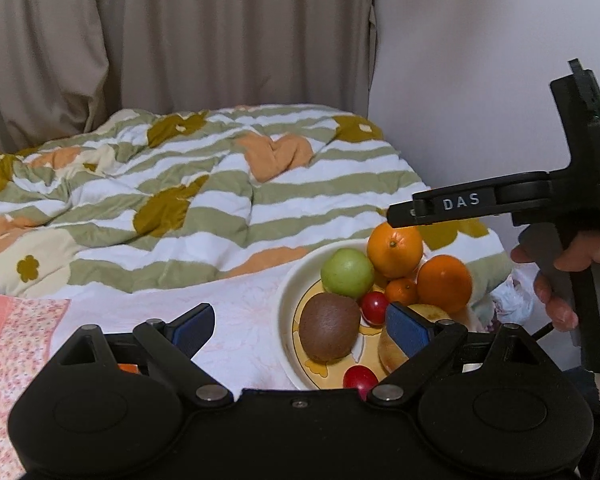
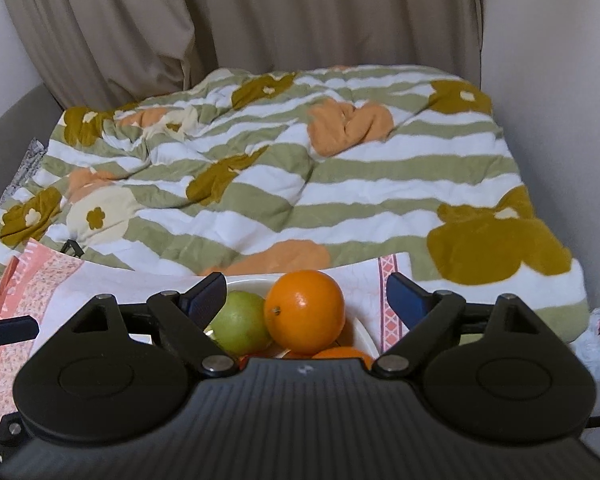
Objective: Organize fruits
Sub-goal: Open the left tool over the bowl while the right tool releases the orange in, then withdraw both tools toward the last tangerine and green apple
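Note:
A cream plate [image 1: 290,288] on the bed holds a pile of fruit: a green apple [image 1: 347,273], two large oranges [image 1: 395,249] [image 1: 444,283], a small mandarin [image 1: 401,292], a brown kiwi [image 1: 329,327], two red cherry tomatoes [image 1: 374,307] [image 1: 358,377] and a pale yellow fruit [image 1: 392,350]. My left gripper [image 1: 300,330] is open and empty, low over the plate's left edge. My right gripper [image 2: 306,300] is open, straddling the top orange [image 2: 305,311] without touching; the apple [image 2: 240,326] lies by its left finger. It shows from the side in the left wrist view [image 1: 404,216].
A striped floral duvet [image 1: 180,192] is bunched behind the plate. A white and pink floral sheet [image 1: 20,340] lies under the plate. Beige curtains [image 1: 180,40] hang behind; a white wall [image 1: 480,60] stands at right. A crumpled plastic bag [image 2: 596,340] lies at right.

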